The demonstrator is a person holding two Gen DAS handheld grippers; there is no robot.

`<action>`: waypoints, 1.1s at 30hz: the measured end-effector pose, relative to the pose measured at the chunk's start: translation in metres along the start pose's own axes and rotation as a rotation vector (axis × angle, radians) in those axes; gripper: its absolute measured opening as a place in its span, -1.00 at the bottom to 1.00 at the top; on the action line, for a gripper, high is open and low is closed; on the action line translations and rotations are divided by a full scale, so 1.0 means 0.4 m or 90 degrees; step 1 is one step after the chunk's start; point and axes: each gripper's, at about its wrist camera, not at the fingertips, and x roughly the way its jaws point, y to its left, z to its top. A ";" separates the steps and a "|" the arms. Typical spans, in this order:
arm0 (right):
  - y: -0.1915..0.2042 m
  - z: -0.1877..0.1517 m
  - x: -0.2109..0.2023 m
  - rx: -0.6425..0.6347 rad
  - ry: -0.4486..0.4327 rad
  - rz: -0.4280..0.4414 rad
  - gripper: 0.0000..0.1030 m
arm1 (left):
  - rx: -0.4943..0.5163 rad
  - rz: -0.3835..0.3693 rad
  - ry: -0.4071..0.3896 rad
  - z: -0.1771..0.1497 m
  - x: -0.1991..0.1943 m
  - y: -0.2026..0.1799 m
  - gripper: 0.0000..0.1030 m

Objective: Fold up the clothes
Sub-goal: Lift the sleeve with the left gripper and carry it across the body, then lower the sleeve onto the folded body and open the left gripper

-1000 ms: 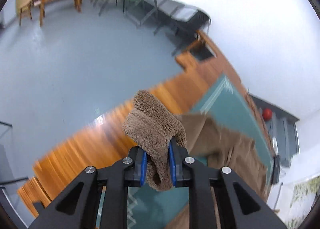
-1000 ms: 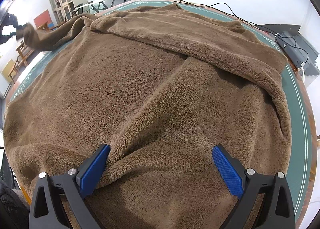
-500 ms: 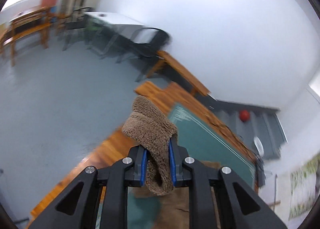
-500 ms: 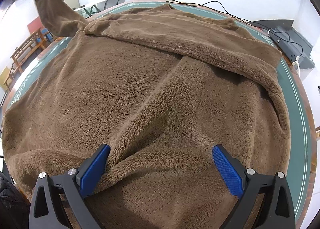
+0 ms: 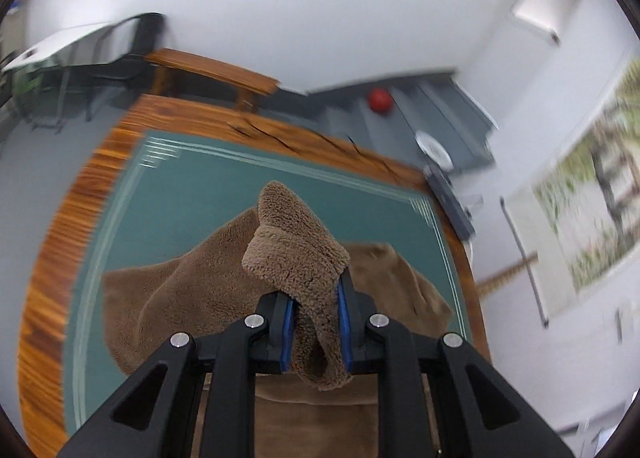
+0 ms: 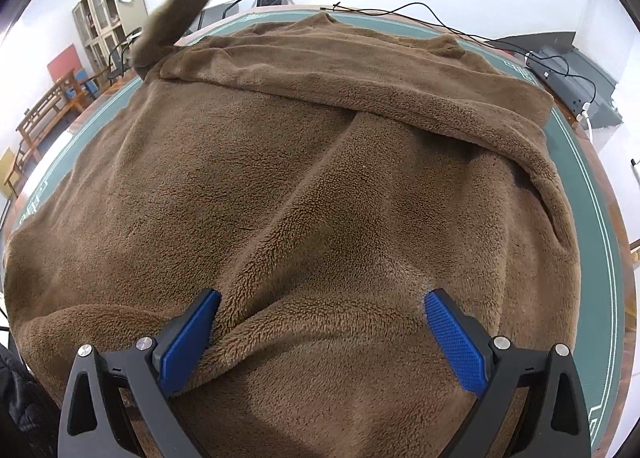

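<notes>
A brown fleece garment (image 6: 320,186) lies spread over the green table mat (image 6: 592,194). My left gripper (image 5: 314,314) is shut on the end of its sleeve (image 5: 296,242) and holds it up above the table; the lifted sleeve shows at the top left of the right wrist view (image 6: 188,2). The rest of the garment (image 5: 180,298) lies below on the mat (image 5: 192,186). My right gripper (image 6: 320,318) is open, its blue pads (image 6: 188,338) resting on the fleece near the front hem, a raised fold between them.
The wooden table rim (image 5: 52,250) surrounds the mat. A black cable (image 6: 440,22) and a grey device (image 6: 576,78) lie at the table's far right. Benches and chairs (image 6: 44,114) stand to the left, a red ball (image 5: 379,99) on the floor.
My left gripper has lifted the sleeve high and swung round so it looks down over the table. The right gripper has stayed in place, open on the fleece.
</notes>
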 end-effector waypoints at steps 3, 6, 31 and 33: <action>-0.002 -0.001 0.000 0.002 -0.002 0.001 0.98 | 0.030 -0.022 0.036 -0.018 0.067 -0.079 -0.60; -0.004 -0.002 0.000 0.004 -0.004 0.002 0.98 | 0.068 -0.031 0.067 -0.046 0.130 -0.158 -0.60; -0.096 0.069 -0.053 0.112 0.019 0.095 0.98 | 0.108 0.030 0.175 -0.166 0.277 -0.050 0.54; -0.142 0.109 -0.074 0.147 0.000 0.102 0.99 | 0.078 0.069 0.171 -0.165 0.276 0.032 0.54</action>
